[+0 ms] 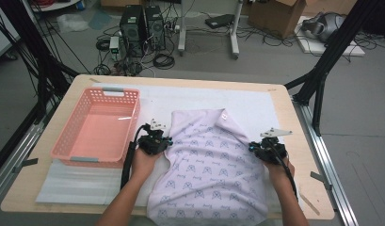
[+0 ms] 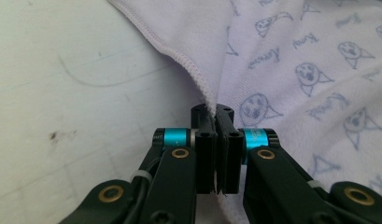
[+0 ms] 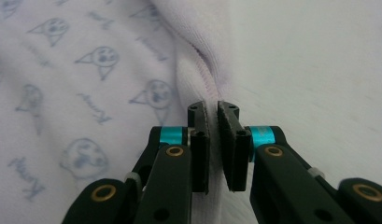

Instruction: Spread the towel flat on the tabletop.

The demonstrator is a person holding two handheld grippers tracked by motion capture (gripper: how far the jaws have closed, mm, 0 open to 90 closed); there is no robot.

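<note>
A pale lilac garment [image 1: 209, 165] printed with small cat faces lies spread on the white mat, its lower end hanging over the near table edge. My left gripper [image 1: 161, 140] sits at the garment's left edge. In the left gripper view its jaws [image 2: 213, 112] are shut on the stitched hem of the garment [image 2: 296, 56]. My right gripper [image 1: 256, 147] is at the right edge. In the right gripper view the jaws [image 3: 213, 108] pinch a fold of the garment [image 3: 62, 93] at its hem. A small white label shows at the garment's far end.
An empty pink plastic basket [image 1: 133, 117] stands on the left of the white mat [image 1: 77, 183], close beside the left gripper. The wooden table [image 1: 298, 141] ends just right of the right gripper. Computers, cables and boxes lie on the floor beyond.
</note>
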